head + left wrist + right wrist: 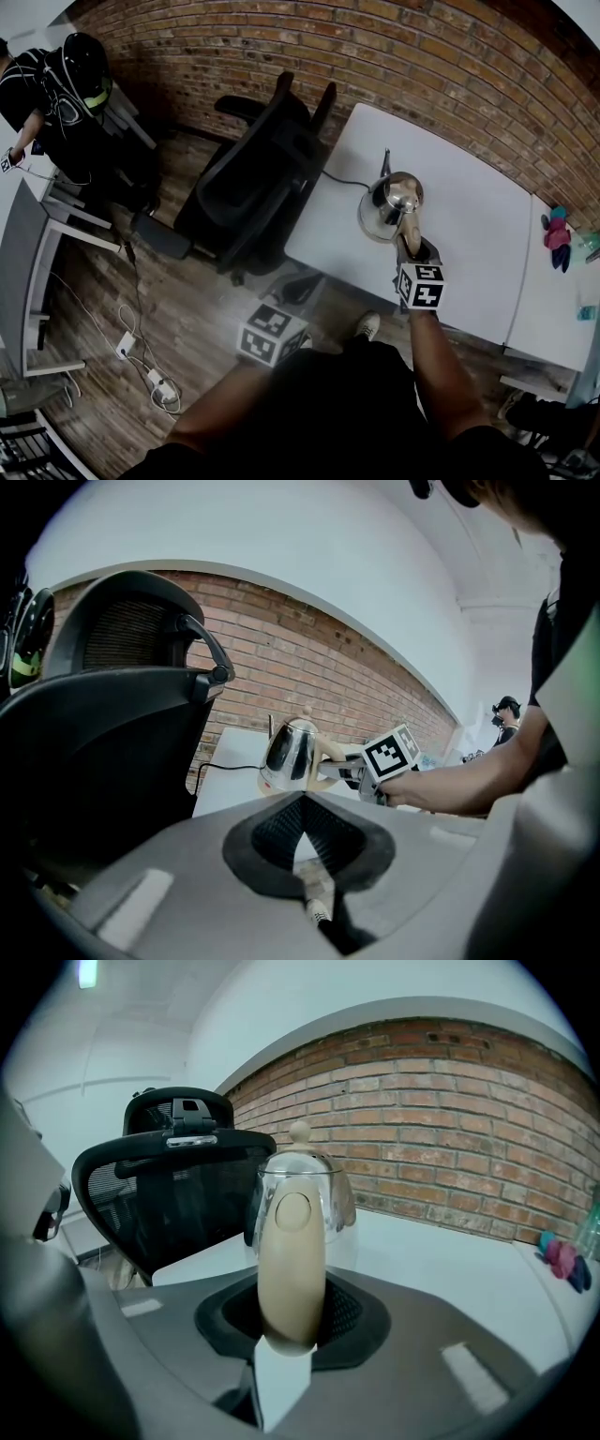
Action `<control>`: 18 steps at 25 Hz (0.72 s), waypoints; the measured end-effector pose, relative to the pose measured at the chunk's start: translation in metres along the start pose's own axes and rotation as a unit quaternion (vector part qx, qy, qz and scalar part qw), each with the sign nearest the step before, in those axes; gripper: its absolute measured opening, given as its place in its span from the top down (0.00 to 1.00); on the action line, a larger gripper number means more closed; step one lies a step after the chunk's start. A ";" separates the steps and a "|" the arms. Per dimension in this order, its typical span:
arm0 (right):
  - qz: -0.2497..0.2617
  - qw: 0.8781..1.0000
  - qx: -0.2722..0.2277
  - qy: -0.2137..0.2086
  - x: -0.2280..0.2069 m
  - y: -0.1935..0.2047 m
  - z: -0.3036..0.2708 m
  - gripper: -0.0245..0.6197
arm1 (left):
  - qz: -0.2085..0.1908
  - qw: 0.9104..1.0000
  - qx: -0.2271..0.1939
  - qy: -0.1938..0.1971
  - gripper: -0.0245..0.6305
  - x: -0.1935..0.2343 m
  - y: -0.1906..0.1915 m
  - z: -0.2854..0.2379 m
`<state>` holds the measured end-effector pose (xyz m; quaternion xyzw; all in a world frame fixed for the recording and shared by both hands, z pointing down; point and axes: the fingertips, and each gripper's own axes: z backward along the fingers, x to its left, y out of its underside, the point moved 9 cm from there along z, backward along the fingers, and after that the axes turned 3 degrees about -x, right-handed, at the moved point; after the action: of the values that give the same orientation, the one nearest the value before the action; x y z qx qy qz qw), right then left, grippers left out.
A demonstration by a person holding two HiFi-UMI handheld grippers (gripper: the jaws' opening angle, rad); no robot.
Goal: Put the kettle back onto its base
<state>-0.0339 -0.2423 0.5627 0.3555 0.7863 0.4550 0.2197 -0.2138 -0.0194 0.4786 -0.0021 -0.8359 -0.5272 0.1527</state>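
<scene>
One office chair (253, 178) beside the table (469, 234); right gripper (409, 246) clamps kettle (386, 204) handle, left gripper (302, 808) closed, empty

This looks like an office or shared workroom: long white desks (469, 225) stand against an exposed brick wall (375, 56), and a black mesh-backed office chair (262, 178) sits at the near desk's left edge. Power strips and loose cables (141, 361) trail over the wooden plank floor (103, 309). Another person (66, 84) is at more desks in the far left corner.
</scene>
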 end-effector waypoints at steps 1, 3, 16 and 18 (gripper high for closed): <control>0.001 1.000 0.000 0.000 0.000 0.000 -0.001 0.79 | 0.001 1.000 0.001 0.001 0.96 0.000 0.001 0.000; 0.003 1.000 0.002 -0.002 0.000 0.000 -0.002 0.78 | 0.000 1.000 0.000 0.002 0.96 0.000 0.002 -0.002; -0.005 1.000 0.004 -0.011 -0.001 -0.001 0.008 0.64 | -0.009 1.000 0.004 0.020 0.96 -0.004 -0.002 -0.007; -0.004 1.000 0.001 -0.005 -0.001 -0.002 0.013 0.63 | -0.010 1.000 0.004 0.025 0.96 -0.005 -0.003 -0.006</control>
<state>-0.0253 -0.2368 0.5552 0.3545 0.7871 0.4517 0.2252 -0.2075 -0.0253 0.4773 0.0203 -0.8341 -0.5249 0.1686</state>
